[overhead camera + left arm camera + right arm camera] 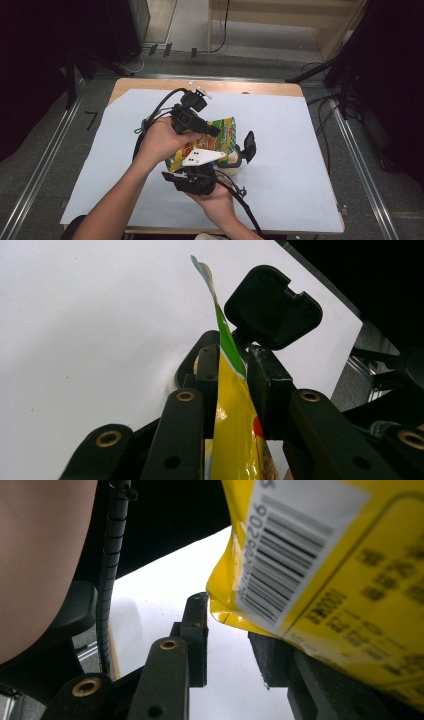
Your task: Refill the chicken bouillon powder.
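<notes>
Item: yellow-and-green snack bag (220, 142), held in the air above the middle of the tabletop (300, 150), between two tools. Nearest the person, the right hand-held gripper (248, 148) reaches in from below; in the right gripper view the barcoded corner of the bag lies over one jaw with a clear gap to the other, so its jaws stand parted with no clamp evident, apparently placed to take a second hold. Beyond it, the left hand-held gripper (232, 385) is closed on the bag's flat edge, pads pressing both faces, which keeps the bag upright and taut. A pale rounded object (231, 169) rests beneath the bag; what it is cannot be told. White sheet covers the tabletop.
</notes>
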The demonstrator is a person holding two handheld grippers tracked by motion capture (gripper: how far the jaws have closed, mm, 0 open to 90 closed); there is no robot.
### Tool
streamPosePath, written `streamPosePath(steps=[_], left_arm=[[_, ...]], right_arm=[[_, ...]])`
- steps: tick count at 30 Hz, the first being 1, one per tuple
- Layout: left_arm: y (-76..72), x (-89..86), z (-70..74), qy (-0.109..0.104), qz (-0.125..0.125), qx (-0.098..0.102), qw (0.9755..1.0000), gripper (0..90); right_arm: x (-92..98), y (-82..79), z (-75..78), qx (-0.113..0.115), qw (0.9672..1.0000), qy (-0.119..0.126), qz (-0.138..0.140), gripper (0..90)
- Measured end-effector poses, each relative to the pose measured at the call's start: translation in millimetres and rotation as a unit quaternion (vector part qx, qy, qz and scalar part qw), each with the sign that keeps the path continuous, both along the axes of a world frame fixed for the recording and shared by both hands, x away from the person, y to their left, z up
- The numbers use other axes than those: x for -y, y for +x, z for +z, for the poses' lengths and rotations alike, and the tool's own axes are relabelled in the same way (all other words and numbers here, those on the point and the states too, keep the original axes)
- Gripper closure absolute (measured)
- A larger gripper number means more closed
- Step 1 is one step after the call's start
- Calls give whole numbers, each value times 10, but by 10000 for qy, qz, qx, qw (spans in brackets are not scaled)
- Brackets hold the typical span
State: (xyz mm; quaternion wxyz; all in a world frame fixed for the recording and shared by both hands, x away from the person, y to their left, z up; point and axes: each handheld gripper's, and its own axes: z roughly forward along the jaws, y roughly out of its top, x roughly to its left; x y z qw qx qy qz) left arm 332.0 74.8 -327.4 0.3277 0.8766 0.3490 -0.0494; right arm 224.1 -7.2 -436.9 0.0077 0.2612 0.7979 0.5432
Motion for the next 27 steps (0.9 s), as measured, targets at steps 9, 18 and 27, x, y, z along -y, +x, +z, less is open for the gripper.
streamPosePath(steps=[9, 18, 27], left_arm=[[11, -1, -13, 24, -5, -24, 10000, 770], [-1, 18, -23, 100, -31, -42, 9999, 773], [-37, 23, 24, 5, -65, 19, 10000, 757]], right_arm=[[3, 7, -8, 0, 10000, -23, -7, 718], [-1, 1, -25, -5, 10000, 1, -29, 713], [8, -15, 11, -37, 9999, 98, -43, 715]])
